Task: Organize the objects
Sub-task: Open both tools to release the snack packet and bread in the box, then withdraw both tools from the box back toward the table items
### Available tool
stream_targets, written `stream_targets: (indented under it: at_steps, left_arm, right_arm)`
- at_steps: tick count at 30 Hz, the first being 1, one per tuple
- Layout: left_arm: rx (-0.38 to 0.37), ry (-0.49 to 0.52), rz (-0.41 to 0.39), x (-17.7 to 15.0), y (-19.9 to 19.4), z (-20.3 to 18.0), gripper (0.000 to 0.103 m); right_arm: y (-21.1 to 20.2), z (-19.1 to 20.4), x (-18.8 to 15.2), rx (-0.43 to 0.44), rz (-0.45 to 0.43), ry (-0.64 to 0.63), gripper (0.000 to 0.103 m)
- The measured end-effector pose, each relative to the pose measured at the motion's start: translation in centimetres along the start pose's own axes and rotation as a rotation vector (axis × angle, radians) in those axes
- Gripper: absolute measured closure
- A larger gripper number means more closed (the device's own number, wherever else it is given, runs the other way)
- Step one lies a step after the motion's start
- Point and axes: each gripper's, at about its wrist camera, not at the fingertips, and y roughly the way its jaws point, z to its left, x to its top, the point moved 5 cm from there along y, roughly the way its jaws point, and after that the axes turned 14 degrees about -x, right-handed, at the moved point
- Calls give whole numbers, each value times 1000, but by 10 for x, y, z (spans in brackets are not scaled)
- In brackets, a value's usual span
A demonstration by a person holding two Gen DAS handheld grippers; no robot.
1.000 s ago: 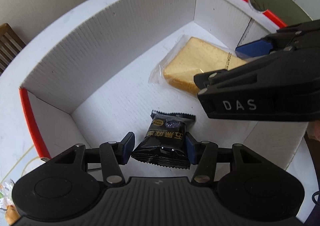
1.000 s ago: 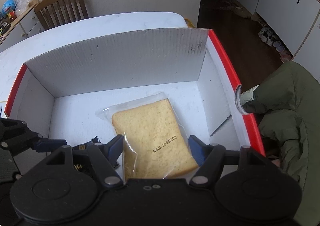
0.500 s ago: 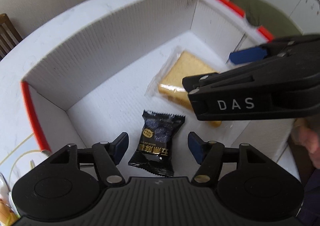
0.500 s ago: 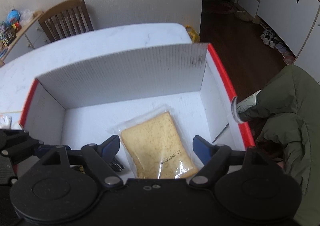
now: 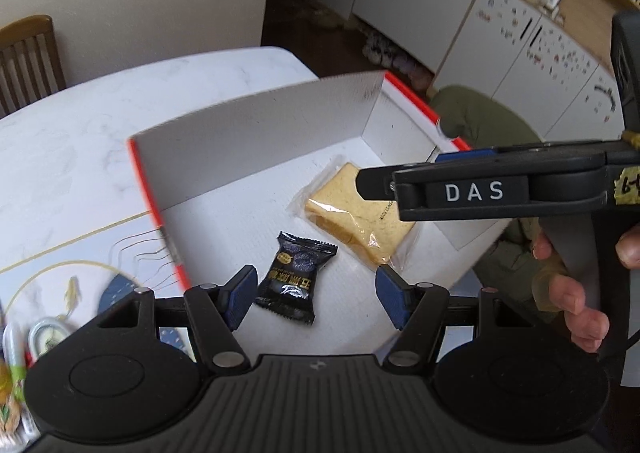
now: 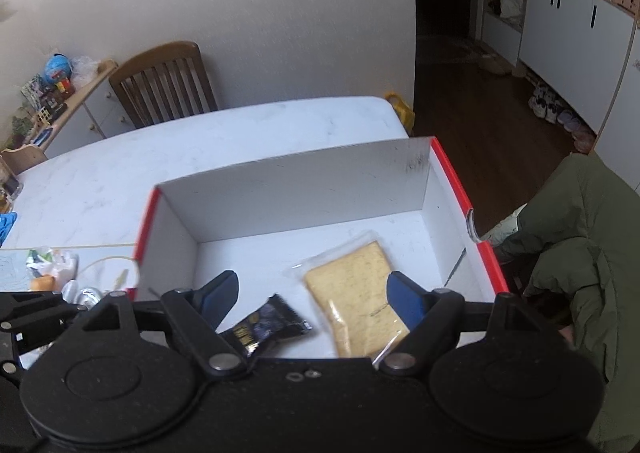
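Note:
A white cardboard box with red rims (image 5: 256, 141) (image 6: 296, 193) stands on the white table. Inside lie a black snack packet (image 5: 294, 277) (image 6: 266, 327) and a clear-wrapped yellow cake slice (image 5: 360, 219) (image 6: 356, 293). My left gripper (image 5: 318, 293) is open and empty, raised above the box's near edge with the packet below and between its fingers. My right gripper (image 6: 312, 295) is open and empty above the box's near side; it shows side-on in the left wrist view (image 5: 480, 193).
Small wrapped items and a padlock (image 5: 44, 333) lie on the table left of the box; they show in the right wrist view too (image 6: 52, 269). A wooden chair (image 6: 164, 85) stands behind the table. An olive green jacket (image 6: 580, 253) is right of the box.
My left gripper let go of the black packet, which now lies in the box, and opened. Both grippers rose and drew back from the box.

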Motion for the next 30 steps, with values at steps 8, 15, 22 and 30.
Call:
stream_targets:
  at_steps: [8,15,22,30]
  left_arm:
    - [6,6,-77,-25,-51,16,39]
    - [57,49,-141,-55,-107,43,39]
    - [83,24,-169,-87,-152,82,34]
    - [103,25,-202,-116,-190,118,26]
  right_arm:
    - [-41,19,-19,-40,-79,11,21]
    - [-64,56,-55,-20,-89,48,18]
    - [-85,111,-81,19,-117,22,15]
    - [-98,167,-99,49,-133,-8,8]
